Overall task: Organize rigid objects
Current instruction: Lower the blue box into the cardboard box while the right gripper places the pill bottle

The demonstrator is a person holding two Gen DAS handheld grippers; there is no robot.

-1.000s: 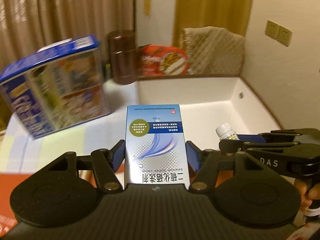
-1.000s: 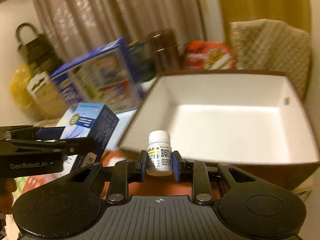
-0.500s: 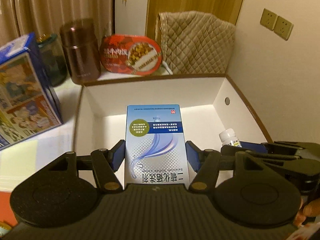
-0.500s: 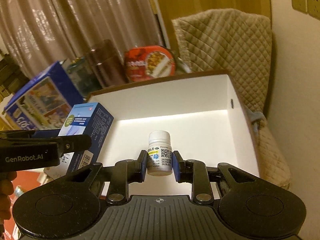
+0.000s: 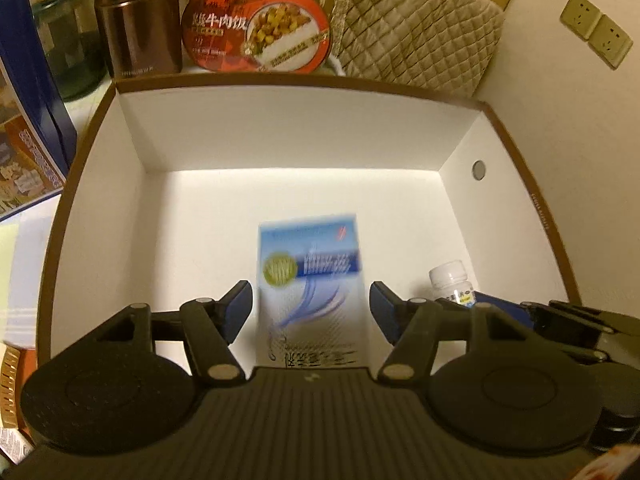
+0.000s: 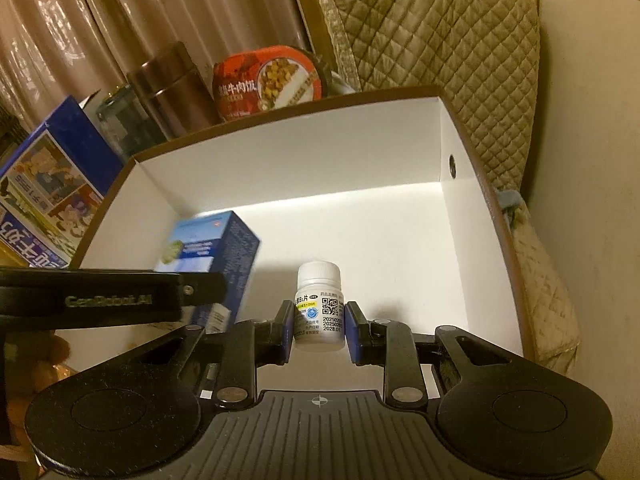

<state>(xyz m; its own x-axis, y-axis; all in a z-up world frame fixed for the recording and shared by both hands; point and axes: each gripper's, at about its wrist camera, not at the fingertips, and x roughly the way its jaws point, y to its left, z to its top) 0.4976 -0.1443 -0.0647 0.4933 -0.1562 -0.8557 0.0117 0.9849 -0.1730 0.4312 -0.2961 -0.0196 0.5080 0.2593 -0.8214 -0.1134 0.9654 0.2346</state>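
Both grippers came from beside white box [image 5: 500, 168] to over its inside. Left gripper [image 5: 310, 306] carried blue medicine carton [image 5: 310, 280]; carton blurred, print unreadable, pad contact unclear, small gaps visible. Right gripper [image 6: 316, 320] narrow, clamped on white pill bottle [image 6: 319, 304] above box floor. Carton bottom hidden behind gripper body.
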